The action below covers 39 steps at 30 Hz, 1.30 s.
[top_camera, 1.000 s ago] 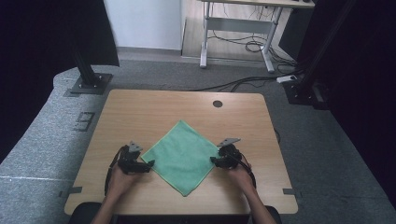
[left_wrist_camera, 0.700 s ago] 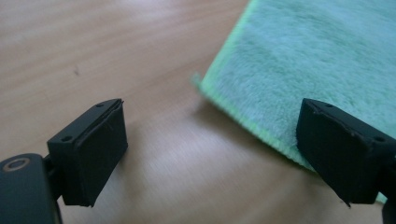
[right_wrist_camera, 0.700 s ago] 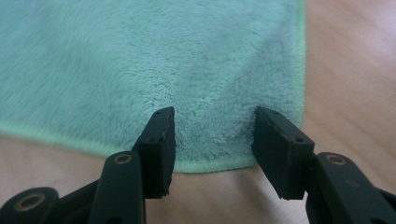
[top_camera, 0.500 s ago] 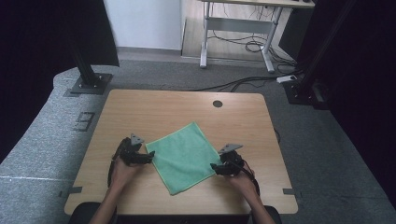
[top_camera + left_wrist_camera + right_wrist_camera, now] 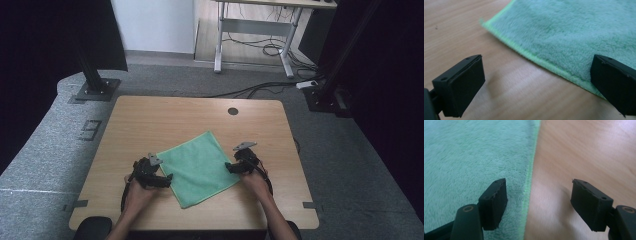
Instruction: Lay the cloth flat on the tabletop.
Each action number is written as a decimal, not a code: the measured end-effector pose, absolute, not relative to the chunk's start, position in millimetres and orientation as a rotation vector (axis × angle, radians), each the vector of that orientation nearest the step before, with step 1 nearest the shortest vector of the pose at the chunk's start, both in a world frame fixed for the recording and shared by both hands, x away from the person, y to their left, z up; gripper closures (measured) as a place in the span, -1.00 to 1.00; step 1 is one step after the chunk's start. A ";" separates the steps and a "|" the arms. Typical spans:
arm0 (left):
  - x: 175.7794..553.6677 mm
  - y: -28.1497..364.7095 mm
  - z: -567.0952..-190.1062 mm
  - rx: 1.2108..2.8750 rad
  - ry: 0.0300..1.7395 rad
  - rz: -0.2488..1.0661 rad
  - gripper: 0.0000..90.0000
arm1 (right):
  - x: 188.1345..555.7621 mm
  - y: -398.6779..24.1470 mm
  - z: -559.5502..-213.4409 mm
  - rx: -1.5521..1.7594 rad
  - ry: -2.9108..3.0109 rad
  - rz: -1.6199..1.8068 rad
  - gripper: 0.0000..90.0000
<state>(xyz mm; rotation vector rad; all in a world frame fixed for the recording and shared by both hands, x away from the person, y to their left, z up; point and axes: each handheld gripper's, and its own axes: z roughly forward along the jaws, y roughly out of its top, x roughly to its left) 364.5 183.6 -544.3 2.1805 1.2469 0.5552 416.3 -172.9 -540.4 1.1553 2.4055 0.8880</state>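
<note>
My left gripper (image 5: 161,178) has its jaws wide apart and grips nothing. In the left gripper view one pad (image 5: 461,87) hangs over bare wood and the other sits over the fuzzy pile of the green cloth (image 5: 574,35), so the cloth's stitched hem runs through the gap between them. My right gripper (image 5: 231,167) is likewise spread open and empty. In the right gripper view one pad (image 5: 495,202) is over the cloth (image 5: 469,155) and the other over wood, with the bright green hem between them.

Taking the cloth (image 5: 199,166) as the landmark, it lies flat and unfolded on the wooden table (image 5: 170,115), turned so its corners point away from me, toward me and out to each side. My left gripper sits at the cloth's left edge, toward its near side, and my right gripper sits at the cloth's right corner. The small round hole in the table (image 5: 233,111) lies well beyond the cloth's far corner.

As I judge it, the work is folding or lifting this cloth, and it is only at the start: both grippers straddle an edge, but neither has closed, and no fold shows in the fabric. Still to do are the pinch on each side, the lift, and the laying over.
</note>
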 end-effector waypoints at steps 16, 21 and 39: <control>424.0 191.1 -548.8 2.122 1.268 0.488 -1.00 | 373.5 -174.9 -542.7 1.130 2.389 0.899 -0.47; 427.5 191.7 -548.8 2.122 1.272 0.476 -1.00 | 374.1 -176.6 -544.5 1.154 2.378 0.920 -0.50; 394.8 193.5 -540.4 2.153 1.152 0.410 -0.98 | 372.7 -185.5 -540.1 1.174 2.370 0.994 -0.66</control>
